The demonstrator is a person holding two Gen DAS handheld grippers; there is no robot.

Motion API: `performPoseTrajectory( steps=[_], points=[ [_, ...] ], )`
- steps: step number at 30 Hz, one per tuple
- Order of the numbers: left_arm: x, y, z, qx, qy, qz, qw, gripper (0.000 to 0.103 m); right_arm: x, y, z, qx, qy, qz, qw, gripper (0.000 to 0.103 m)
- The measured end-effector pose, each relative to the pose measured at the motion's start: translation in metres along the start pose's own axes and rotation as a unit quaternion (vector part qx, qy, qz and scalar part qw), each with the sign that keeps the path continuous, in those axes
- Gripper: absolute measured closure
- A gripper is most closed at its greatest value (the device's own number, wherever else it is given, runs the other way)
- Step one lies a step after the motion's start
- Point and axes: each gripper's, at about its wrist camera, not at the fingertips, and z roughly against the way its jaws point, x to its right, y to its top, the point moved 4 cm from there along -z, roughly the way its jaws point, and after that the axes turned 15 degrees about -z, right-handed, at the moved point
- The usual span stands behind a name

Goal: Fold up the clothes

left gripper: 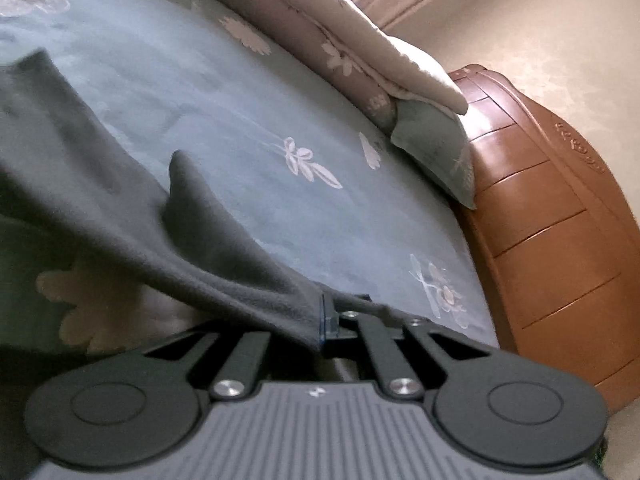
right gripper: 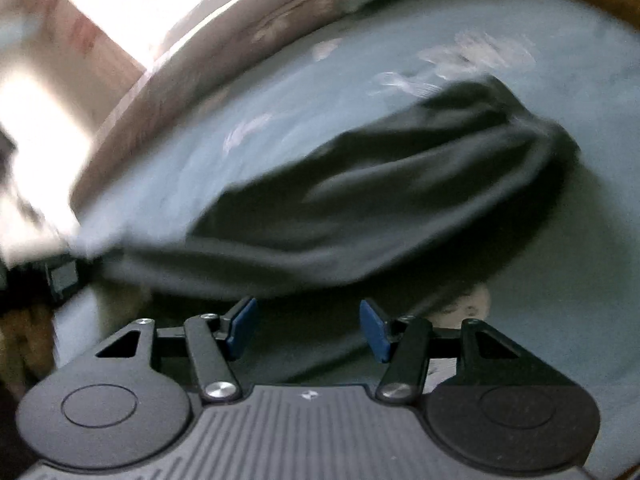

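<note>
A dark grey garment stretches from my left gripper across the bed to the left edge of the left wrist view. The left gripper is shut on a corner of it, and the cloth hides the left finger. In the blurred right wrist view the same garment hangs raised above the sheet, drawn toward the left edge. My right gripper stands open just below the cloth's near edge. Nothing is between its blue pads.
The bed has a blue-grey sheet with white flowers. A green pillow and a folded quilt lie at its far side. A wooden headboard rises on the right. A bright window glares at the upper left.
</note>
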Motion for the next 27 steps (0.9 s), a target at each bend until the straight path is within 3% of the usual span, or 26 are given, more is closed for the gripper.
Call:
performPoseTrajectory(
  steps=[6,10,13,17,18,19,20,21,22,27],
  points=[
    [0.006,-0.023,0.019,0.006,0.053,0.014,0.9985,0.102,0.065,0.046,0.001,0.01,0.07,-0.136,0.988,0.041],
    [0.014,-0.025,0.023,0.013,0.072,0.014,0.9972,0.102,0.087,0.063,-0.007,0.017,0.081,-0.182,0.98,0.041],
    [0.021,-0.026,0.027,0.019,0.081,0.01,0.9965,0.102,0.093,0.074,-0.008,0.028,0.092,-0.194,0.976,0.041],
    [0.028,-0.027,0.031,0.023,0.089,0.007,0.9958,0.102,0.091,0.09,-0.008,0.054,0.074,-0.163,0.982,0.041],
    [0.029,-0.027,0.031,0.022,0.091,0.007,0.9956,0.102,0.091,0.093,-0.009,0.056,0.07,-0.155,0.984,0.043],
    [0.029,-0.028,0.032,0.021,0.095,0.008,0.9953,0.102,0.09,0.095,-0.011,0.057,0.066,-0.146,0.985,0.053],
    [0.03,-0.028,0.033,0.021,0.098,0.008,0.9949,0.102,0.089,0.097,-0.012,0.058,0.06,-0.135,0.987,0.064],
    [0.031,-0.029,0.034,0.02,0.101,0.008,0.9946,0.102,0.087,0.099,-0.013,0.057,0.055,-0.127,0.989,0.085],
    [0.032,-0.029,0.036,0.02,0.104,0.008,0.9943,0.102,0.086,0.102,-0.014,0.057,0.051,-0.12,0.99,0.092],
    [0.043,-0.024,0.048,0.028,0.113,-0.005,0.9932,0.102,0.077,0.122,-0.002,0.059,0.065,-0.102,0.991,0.098]
  ],
)
